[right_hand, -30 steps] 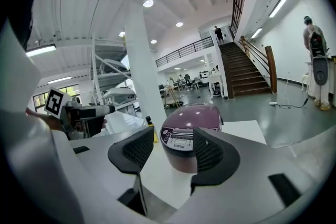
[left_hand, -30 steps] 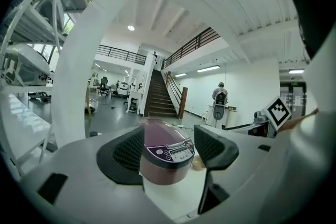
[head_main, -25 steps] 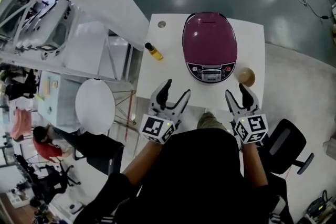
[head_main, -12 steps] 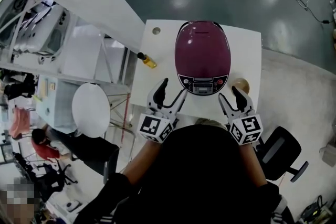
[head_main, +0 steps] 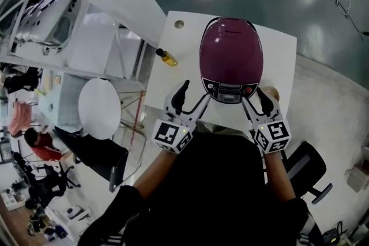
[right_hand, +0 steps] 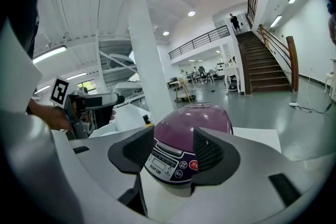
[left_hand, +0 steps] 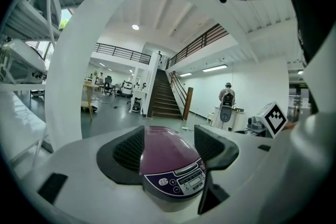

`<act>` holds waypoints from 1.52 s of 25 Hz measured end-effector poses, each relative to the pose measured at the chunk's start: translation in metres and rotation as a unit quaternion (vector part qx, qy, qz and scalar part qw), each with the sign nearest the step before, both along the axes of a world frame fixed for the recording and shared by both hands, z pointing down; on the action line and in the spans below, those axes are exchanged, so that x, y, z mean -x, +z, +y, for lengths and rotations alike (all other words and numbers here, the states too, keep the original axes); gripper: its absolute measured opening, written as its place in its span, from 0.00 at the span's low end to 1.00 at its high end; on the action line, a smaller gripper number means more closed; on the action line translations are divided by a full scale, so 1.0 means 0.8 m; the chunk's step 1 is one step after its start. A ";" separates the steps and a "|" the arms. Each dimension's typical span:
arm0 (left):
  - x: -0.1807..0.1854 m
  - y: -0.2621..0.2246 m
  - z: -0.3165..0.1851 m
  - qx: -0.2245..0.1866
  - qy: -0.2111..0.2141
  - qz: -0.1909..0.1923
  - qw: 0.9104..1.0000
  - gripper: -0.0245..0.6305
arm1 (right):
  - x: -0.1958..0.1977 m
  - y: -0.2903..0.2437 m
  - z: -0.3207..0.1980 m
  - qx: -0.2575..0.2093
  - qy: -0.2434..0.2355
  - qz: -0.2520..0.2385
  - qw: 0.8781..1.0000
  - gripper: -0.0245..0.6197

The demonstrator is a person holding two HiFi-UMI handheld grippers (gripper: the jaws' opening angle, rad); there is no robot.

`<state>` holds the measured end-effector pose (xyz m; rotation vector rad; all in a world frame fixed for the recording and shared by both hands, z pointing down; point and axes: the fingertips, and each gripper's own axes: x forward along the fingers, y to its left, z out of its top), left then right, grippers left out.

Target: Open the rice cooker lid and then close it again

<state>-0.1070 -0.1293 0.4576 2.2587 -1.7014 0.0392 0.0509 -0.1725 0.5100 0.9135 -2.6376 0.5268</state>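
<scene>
The left gripper [head_main: 193, 98] is spread open and holds nothing, and the right gripper [head_main: 256, 99] is likewise released and empty. In each gripper view the jaws stand apart, with only the cooker showing beyond them. They flank the front of the rice cooker [head_main: 231, 57], the left at its 7 o'clock and the right at its 5 o'clock, near it but not touching. The cooker sits on the white table [head_main: 277, 46] with its purple lid down and its control panel [head_main: 230, 89] facing the person at 6 o'clock. The step in hand looks like the approach to open the lid. To do it well, bring one jaw tip onto the grey bar [right_hand: 167, 147] just above the display, probably the latch release, and press straight in. The other gripper should steady the body so it does not slide toward 12 o'clock, and both should stay out of the lid's upward swing. The small bottle [head_main: 168, 57] at the cooker's 9 o'clock and the brown round thing [head_main: 272, 89] at its 4 o'clock are best left alone.
</scene>
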 end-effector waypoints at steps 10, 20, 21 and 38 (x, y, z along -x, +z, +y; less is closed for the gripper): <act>0.022 -0.004 -0.007 -0.010 0.061 0.041 0.997 0.45 | 0.027 -0.011 0.013 0.000 0.078 0.024 0.997 0.35; 0.045 -0.009 -0.016 -0.034 0.074 0.044 0.996 0.45 | 0.040 0.010 0.005 0.004 0.084 0.084 0.993 0.08; 0.050 -0.009 -0.017 -0.033 0.073 0.044 0.996 0.45 | 0.044 0.014 0.004 0.006 0.080 0.088 0.993 0.06; 0.103 -0.002 -0.011 -0.038 0.056 0.054 0.996 0.45 | 0.078 0.099 -0.001 0.072 0.063 0.148 0.984 0.04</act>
